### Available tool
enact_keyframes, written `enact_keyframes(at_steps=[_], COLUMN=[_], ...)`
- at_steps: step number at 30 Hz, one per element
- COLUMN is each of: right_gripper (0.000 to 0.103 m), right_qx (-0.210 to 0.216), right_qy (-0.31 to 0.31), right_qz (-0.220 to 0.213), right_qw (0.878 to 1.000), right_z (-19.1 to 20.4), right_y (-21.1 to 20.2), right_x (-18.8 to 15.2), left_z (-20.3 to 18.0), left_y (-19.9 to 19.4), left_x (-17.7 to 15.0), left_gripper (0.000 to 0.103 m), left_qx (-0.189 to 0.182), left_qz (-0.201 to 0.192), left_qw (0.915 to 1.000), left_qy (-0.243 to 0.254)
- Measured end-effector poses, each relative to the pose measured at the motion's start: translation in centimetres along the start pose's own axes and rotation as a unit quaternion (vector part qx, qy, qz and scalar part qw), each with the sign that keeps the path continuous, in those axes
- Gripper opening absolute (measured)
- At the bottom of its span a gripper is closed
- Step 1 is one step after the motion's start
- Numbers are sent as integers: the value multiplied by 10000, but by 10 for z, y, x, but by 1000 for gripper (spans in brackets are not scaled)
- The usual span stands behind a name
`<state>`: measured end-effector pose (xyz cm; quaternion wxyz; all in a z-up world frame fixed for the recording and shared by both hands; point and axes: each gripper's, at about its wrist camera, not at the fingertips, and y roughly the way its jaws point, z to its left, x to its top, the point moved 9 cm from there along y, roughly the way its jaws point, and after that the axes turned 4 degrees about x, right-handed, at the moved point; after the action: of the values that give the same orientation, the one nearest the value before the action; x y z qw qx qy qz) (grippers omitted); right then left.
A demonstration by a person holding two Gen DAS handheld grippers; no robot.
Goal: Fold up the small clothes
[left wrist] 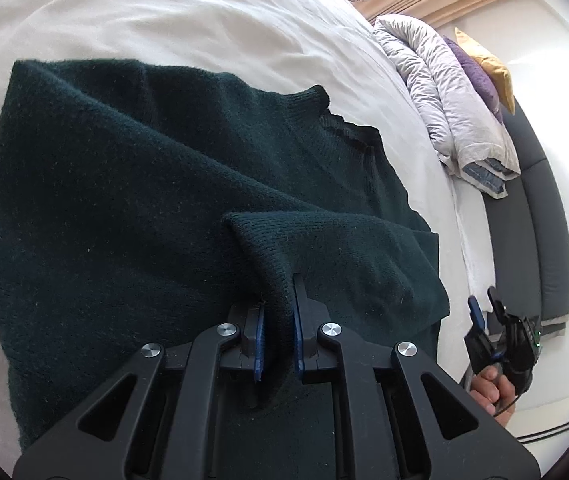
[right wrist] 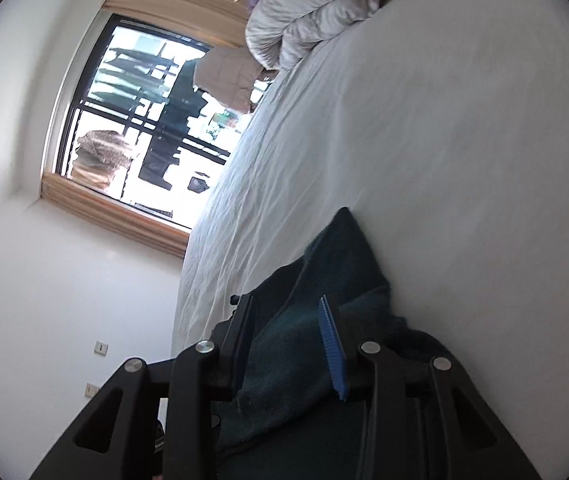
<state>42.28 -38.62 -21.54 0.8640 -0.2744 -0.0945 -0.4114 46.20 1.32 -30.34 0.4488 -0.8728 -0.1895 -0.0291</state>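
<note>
- dark green sweater (left wrist: 124, 200) lies spread on the white bed sheet (left wrist: 204, 20), collar (left wrist: 336, 120) toward the far side in the left wrist view.
- left gripper (left wrist: 278, 320) is clamped on a raised fold of the sweater; knit is pinched between the two blue pads (left wrist: 259, 344), jaws nearly together. the fold stands up off the rest of the garment, which lies flat under it.
- a sleeve or side panel runs from the pinched fold out to the right, ending near the bed edge.
- right gripper (right wrist: 284, 344) has jaws parted, with sweater fabric visible between the fingers. pads do not look pressed onto it; there is a gap on both sides. the view is blurred and steeply rolled, so this is likely but not certain.
- in the left wrist view the right gripper (left wrist: 484, 312) shows at the lower right, off the bed edge, jaws apart, nothing visibly pinched, with a hand (left wrist: 490, 390) gripping its handle.
- in the right wrist view the sweater (right wrist: 324, 280) sits at the bed edge, close under the gripper.
- background: a crumpled grey duvet (left wrist: 444, 92) at the far end of the bed, purple pillow (left wrist: 472, 68) and yellow pillow (left wrist: 492, 68) beside it, dark headboard (left wrist: 524, 220) along the right.
- window (right wrist: 144, 120) with a wooden frame sits in the white wall (right wrist: 64, 280), and two wall sockets (right wrist: 101, 347) lower down.
</note>
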Motion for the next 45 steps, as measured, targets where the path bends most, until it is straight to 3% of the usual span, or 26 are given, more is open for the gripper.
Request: enact_keyframes(at_steps=[2, 5, 7, 8, 11, 14, 16, 17, 18, 22, 24, 27, 28, 29, 30, 31, 34, 35, 37, 38, 39, 43, 45], right_gripper=[37, 37, 21, 1, 0, 0, 3, 16, 25, 37, 47, 47, 45, 25, 9, 1, 0, 1, 21, 35, 40, 44, 44], right_qx=[8, -352, -595, -550, -307, -606, -903, -955, -860, -270, -47, 27, -237, -533, -517, -481, -357, -434, -522, -450, -363, 30, 80], right_qy=[-27, 80, 342, 546, 796, 527, 485, 459, 408, -35, -250, -62, 140, 358, 442, 414, 455, 355, 147, 47, -72, -299, -137], right_qz=[312, 744, 797, 799, 635, 616, 533, 471, 381, 146, 309, 738, 863, 966, 947, 853, 752, 743, 682, 585, 487, 777, 953], right_qw=[9995, 9966, 9945, 9938, 9943, 9949, 9933, 9933, 9947, 9995, 9992, 9973, 9959, 9933, 9932, 9943, 9955, 9957, 9962, 9973, 9981, 9965, 9953], right_z=[-1, -26, -56, -68, -90, -93, -94, -92, -83, -28, -10, -18, -35, -54, -65, -72, -82, -79, -69, -58, -45, -6, -11], right_y=[19, 42, 40, 36, 12, -9, -20, -26, -31, -34, -17, 22, 34, 42, 44, 40, 24, 20, 9, 5, 3, 26, 44], right_x=[-7, -22, -28, -33, -48, -53, -50, -47, -42, -22, -20, -25, -29, -34, -36, -35, -36, -36, -31, -28, -24, -25, -28], left_z=[1, 0, 2, 2, 2, 4, 5, 5, 5, 5, 4, 3, 4, 5, 7, 11, 25, 30, 32, 24, 12, -49, -59], left_y=[1, 2, 2, 3, 4, 3, 3, 2, 2, 2, 2, 0, -1, -3, -6, -10, -27, -34, -51, -56, -58, -33, -12], left_x=[-1, -1, 0, 0, 0, 1, 0, 0, 0, 0, -1, -2, -3, -3, -4, -4, -4, -2, 2, 5, 6, -1, -5], left_gripper=[10, 11, 11, 11, 11, 11, 11, 11, 11, 11, 11, 11, 12, 12, 13, 13, 13, 13, 13, 12, 13, 13, 13], left_qx=[-35, -67, -125, -127, -124, -136, -132, -137, -137, -104, -68, -60, -79, -109, -127, -118, 61, 244, 739, 788, 777, 835, 1004], left_qz=[-14, -7, 6, 10, 5, 20, 18, 19, 18, -4, -23, -5, 13, 38, 48, 40, -21, -128, -476, -617, -711, -710, -661], left_qw=[10000, 10000, 9999, 9999, 9999, 9998, 9998, 9998, 9998, 9999, 9999, 9999, 9999, 9999, 9998, 9998, 9998, 9994, 9961, 9950, 9943, 9866, 9823], left_qy=[-4, -12, -76, -78, -84, -116, -117, -135, -143, -128, -115, -84, -98, -119, -139, -151, -199, -207, -102, 23, 189, 1212, 1440])
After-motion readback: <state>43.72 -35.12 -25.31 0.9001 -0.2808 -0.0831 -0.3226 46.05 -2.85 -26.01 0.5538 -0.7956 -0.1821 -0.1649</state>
